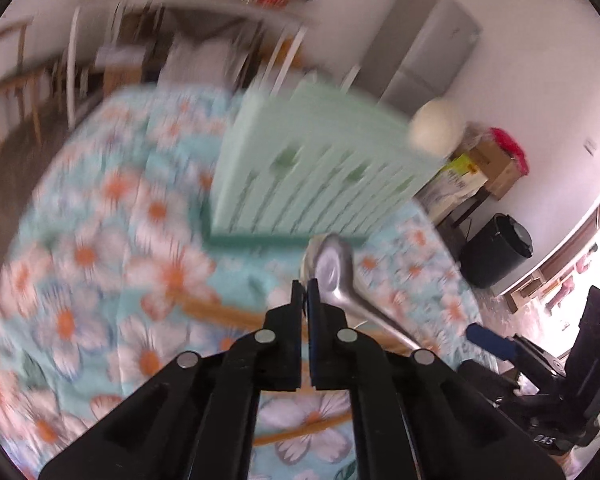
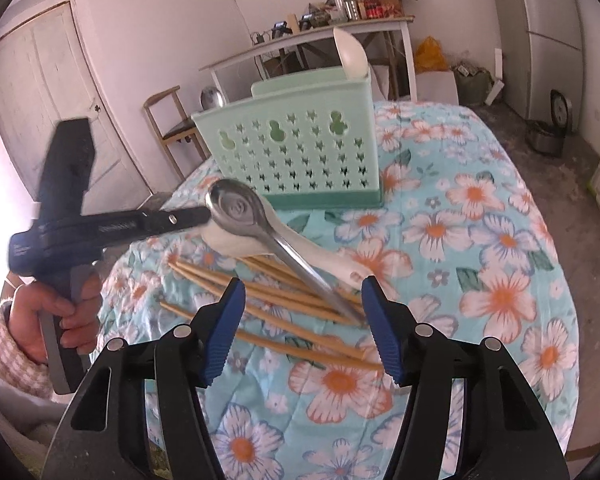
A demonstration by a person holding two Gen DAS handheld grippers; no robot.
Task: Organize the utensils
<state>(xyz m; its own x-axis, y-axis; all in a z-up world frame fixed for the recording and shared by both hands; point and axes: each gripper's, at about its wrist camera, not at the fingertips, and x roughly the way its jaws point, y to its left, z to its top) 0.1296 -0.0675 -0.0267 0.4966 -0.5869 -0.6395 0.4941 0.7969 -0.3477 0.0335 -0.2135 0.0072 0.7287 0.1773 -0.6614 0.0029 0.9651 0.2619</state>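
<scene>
No writing can be read on the task's things; the box print and gripper lettering are too blurred to make out.

Nearest in the right wrist view, the right gripper (image 2: 302, 320) has its blue ribbed jaws spread, nothing pinched between them, above the chopsticks (image 2: 284, 312). These are thin, light wooden sticks lying loose on the table (image 2: 500, 240), which is covered by a turquoise cloth printed with white and orange flowers. Just beyond the chopsticks, toward the holder (image 2: 292, 152), a white plastic spoon (image 2: 332, 256) lies on the cloth.

The left gripper (image 2: 196, 216), held by a hand (image 2: 56, 312) in a pink-and-white knit sleeve, has its jaws pressed together on the rim of the metal spoon (image 2: 236, 208). The spoon is shiny steel with a round bowl; it is lifted off the table in front of the holder, its handle slanting down toward the right gripper.

The holder is a mint-green plastic box with star-shaped holes and a darker green base, standing upright on the table. A white scoop (image 2: 352, 56) sticks up out of its right end.
</scene>
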